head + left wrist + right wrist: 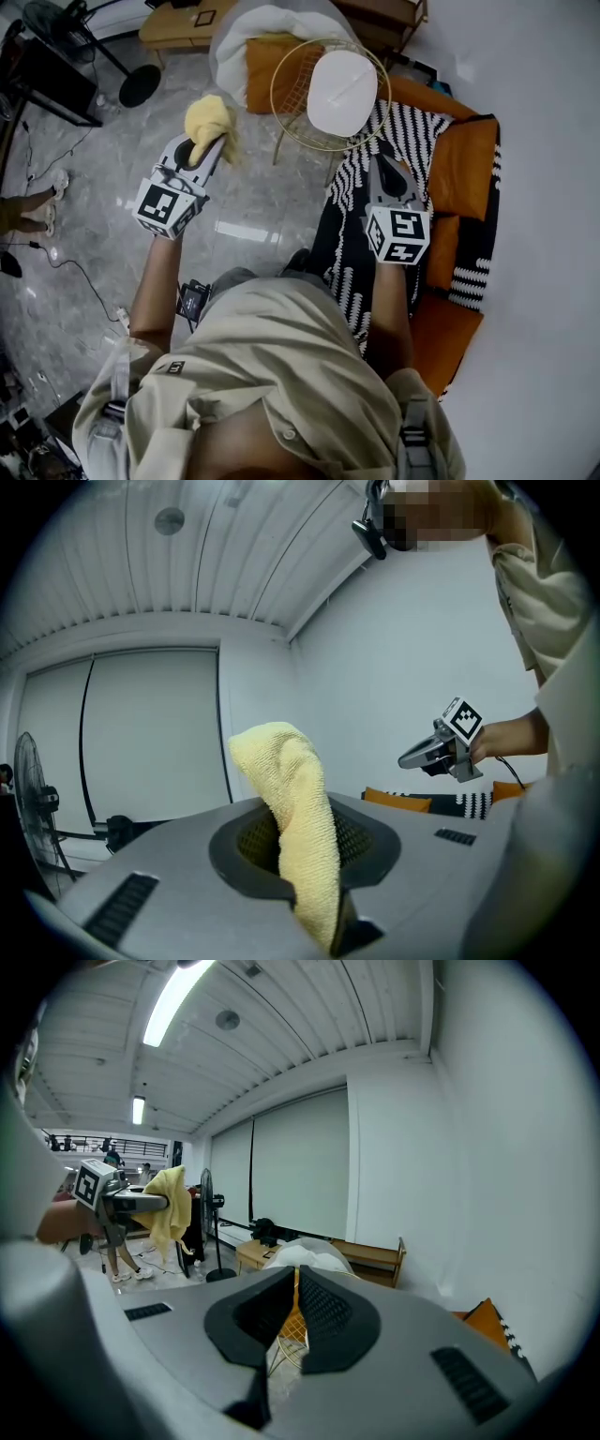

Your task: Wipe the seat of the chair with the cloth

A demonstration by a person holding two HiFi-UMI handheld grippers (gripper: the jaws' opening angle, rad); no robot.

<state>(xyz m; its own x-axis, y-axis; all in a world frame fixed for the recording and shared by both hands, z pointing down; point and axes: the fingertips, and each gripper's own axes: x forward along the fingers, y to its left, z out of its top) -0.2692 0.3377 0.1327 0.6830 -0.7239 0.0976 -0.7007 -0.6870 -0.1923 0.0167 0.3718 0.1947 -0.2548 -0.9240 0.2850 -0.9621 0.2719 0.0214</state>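
Standing fan (139,86) on grey marble floor (244,192), orange cushions (464,164) beside black-and-white patterned throw (412,131).

**White-walled room with a marble floor and orange seating**

Glossy grey marble floor (234,206) spreads beneath and ahead of the left gripper (208,142), with thin dark cables (73,267) trailing across it to that gripper's left. Ahead of it and to the left stands a black pedestal fan (139,84), and farther ahead is a low wooden table (178,23). Under and to the right of the right gripper (382,161) sits an orange sofa (464,159) draped with a black-and-white patterned throw (356,187), against a plain white wall (544,234). Overhead, a white slatted ceiling (281,1026) carries a lit tube light (178,997). Ahead of the right gripper, the far wall holds large pale panels (300,1166) split by a dark upright.
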